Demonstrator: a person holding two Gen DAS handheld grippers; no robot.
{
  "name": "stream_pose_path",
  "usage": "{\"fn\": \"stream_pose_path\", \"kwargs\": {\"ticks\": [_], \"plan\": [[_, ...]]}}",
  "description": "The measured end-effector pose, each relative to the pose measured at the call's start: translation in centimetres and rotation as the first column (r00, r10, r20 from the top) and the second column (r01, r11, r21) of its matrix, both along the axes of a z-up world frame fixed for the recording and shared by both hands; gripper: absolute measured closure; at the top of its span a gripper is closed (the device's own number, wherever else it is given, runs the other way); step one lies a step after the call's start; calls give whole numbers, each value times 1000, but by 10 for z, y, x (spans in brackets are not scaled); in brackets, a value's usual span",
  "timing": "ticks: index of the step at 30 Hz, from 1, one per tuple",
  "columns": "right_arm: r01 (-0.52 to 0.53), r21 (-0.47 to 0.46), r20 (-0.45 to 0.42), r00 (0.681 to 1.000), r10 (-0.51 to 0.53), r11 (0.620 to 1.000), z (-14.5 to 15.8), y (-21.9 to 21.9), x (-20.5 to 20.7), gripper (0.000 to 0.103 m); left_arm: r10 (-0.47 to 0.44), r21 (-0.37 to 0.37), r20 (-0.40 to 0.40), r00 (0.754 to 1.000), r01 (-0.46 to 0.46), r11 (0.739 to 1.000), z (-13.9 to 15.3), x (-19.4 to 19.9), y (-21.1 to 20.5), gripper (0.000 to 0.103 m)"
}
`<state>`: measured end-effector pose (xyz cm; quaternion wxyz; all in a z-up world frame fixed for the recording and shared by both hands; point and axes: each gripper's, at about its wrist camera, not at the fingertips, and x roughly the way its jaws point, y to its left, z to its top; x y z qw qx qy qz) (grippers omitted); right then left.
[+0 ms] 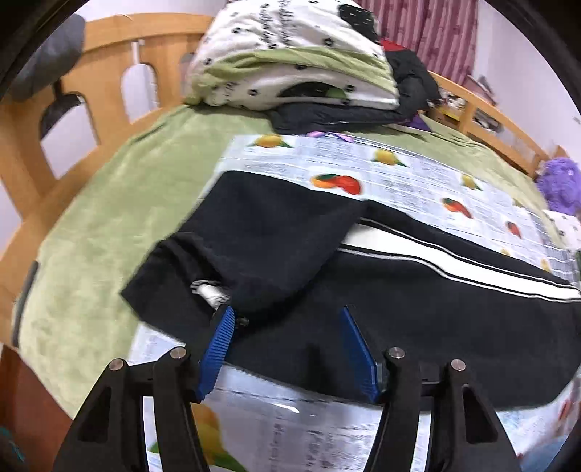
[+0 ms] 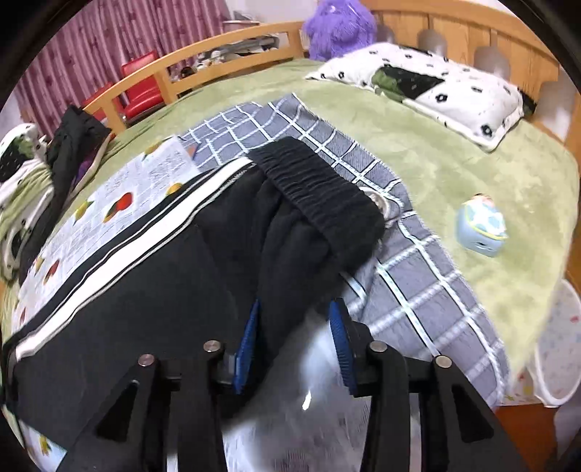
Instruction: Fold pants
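Observation:
Black pants (image 1: 417, 301) with a white side stripe lie across a fruit-print sheet (image 1: 363, 163) on the bed. In the left wrist view the leg end (image 1: 254, 247) is folded over and rumpled. My left gripper (image 1: 287, 319) is open, its blue fingers (image 1: 221, 345) spread at the near edge of the pants, holding nothing. In the right wrist view the elastic waistband (image 2: 319, 188) lies folded over the pants (image 2: 163, 290). My right gripper (image 2: 294, 316) is open, with black cloth lying between its blue fingers (image 2: 339, 341).
A green blanket (image 2: 454, 163) covers the bed, inside a wooden bed frame (image 1: 109, 72). Folded bedding and dark clothes (image 1: 297, 65) are piled at one end. A checked grey cloth (image 2: 417, 290), a pillow (image 2: 435, 83), a small blue toy (image 2: 483, 225) and a purple plush (image 2: 337, 25) lie at the other.

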<state>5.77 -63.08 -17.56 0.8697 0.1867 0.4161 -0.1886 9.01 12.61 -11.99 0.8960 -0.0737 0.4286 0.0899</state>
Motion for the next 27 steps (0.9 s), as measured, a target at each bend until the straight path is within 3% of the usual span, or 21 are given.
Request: {"fn": "stream_pose_path", "kwargs": {"ticks": [4, 7, 12, 14, 16, 22, 24, 27], "plan": [[-1, 9, 3, 1000, 1, 1000, 11, 18, -20, 63, 19, -39, 4, 1000, -19, 999, -9, 6, 16, 44], [7, 40, 20, 1000, -8, 999, 15, 32, -33, 63, 34, 23, 2, 999, -35, 999, -18, 19, 24, 44], [-13, 43, 19, 1000, 12, 999, 22, 64, -28, 63, 70, -19, 100, 993, -68, 997, -19, 47, 51, 46], [-27, 35, 18, 999, 26, 999, 24, 79, -22, 63, 78, -5, 112, 991, -77, 997, -20, 64, 55, 60], [-44, 36, 20, 999, 43, 998, 25, 94, -13, 63, 59, -17, 136, 989, -57, 998, -22, 86, 60, 102], [-81, 16, 1, 997, 81, 997, 21, 126, 20, 63, 90, 1, 226, 970, -92, 996, 1, 136, 80, 101], [-100, 15, 4, 995, 100, 995, 19, 135, 32, 63, 74, -61, 206, 976, -63, 996, 1, 148, 88, 101], [-171, 18, 18, 985, 171, 985, 17, 157, 60, 63, 21, -70, 145, 989, -11, 997, -7, 155, 81, 99]]}}
